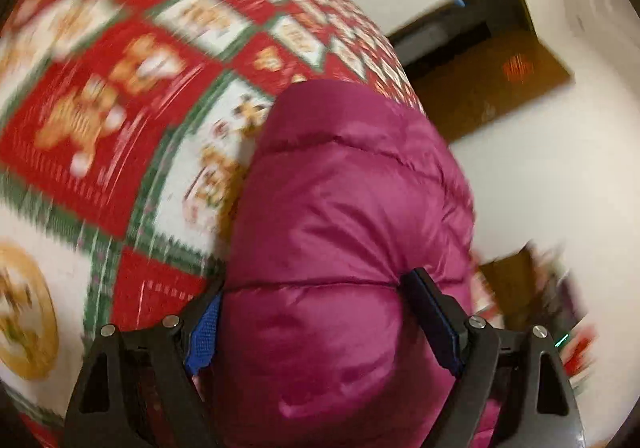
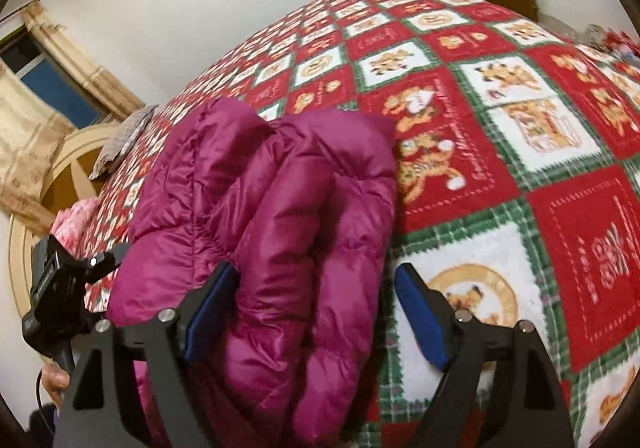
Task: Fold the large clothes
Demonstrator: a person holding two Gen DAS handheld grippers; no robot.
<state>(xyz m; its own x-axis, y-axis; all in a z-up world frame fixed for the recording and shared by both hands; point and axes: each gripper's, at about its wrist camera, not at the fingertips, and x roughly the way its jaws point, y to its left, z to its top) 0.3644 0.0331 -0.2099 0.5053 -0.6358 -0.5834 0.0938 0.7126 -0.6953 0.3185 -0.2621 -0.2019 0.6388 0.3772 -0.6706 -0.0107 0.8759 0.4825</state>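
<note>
Left wrist: blurred blanket (image 1: 100, 96), jacket (image 1: 340, 208).

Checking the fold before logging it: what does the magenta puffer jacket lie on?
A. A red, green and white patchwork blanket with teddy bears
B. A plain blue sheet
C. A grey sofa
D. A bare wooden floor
A: the jacket rests on the checkered bear-print blanket that covers the bed.

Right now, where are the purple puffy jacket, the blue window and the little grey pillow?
magenta down jacket (image 2: 280, 208): right wrist view, on its folded quilted top.
window (image 2: 60, 92): right wrist view, on the blue pane beside the curtain.
grey checked pillow (image 2: 124, 136): right wrist view, on its upper face.
</note>
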